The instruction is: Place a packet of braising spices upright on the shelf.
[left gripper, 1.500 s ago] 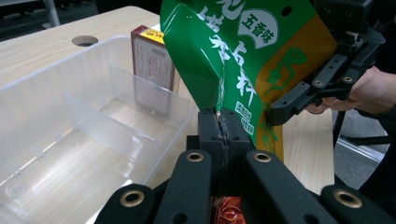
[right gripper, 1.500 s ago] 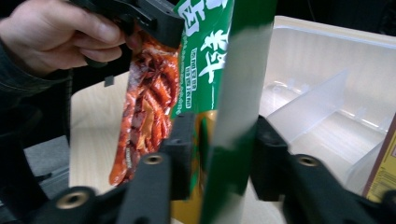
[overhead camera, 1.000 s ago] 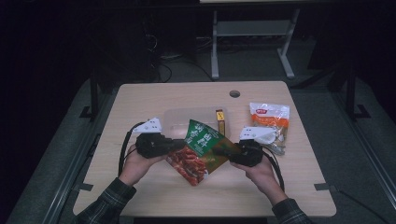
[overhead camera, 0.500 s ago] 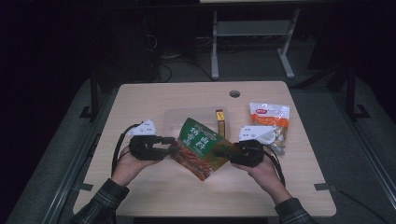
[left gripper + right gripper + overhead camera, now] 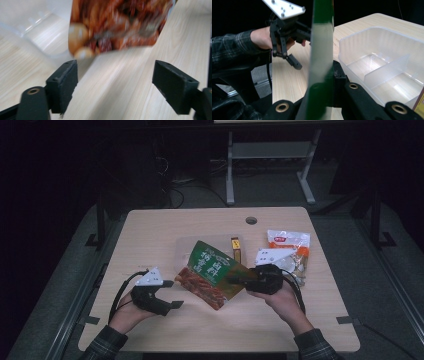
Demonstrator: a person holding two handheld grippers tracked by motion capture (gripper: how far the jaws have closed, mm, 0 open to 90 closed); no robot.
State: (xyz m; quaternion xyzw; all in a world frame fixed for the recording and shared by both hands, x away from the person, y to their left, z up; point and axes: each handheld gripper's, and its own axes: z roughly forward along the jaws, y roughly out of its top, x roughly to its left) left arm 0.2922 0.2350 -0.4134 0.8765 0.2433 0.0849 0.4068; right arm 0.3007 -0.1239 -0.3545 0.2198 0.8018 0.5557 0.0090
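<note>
Light, floppy and slick, the green snack pouch [image 5: 212,274] hangs over the tabletop [image 5: 150,235], clenched at its edge in the right claw [image 5: 239,279]; the left claw [image 5: 172,304] has just been opening, now released, nothing between its jaws.

snack bag [image 5: 212,272]: glossy printed foil-like film. table [image 5: 150,235]: pale matt wood grain. bin [image 5: 384,65]: clear smooth plastic (slightly frosted). jaws: matt black.

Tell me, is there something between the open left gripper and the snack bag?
Nothing visible. The left gripper is open, clear of the snack bag, with bare table between. The right gripper holds the bag.
</note>
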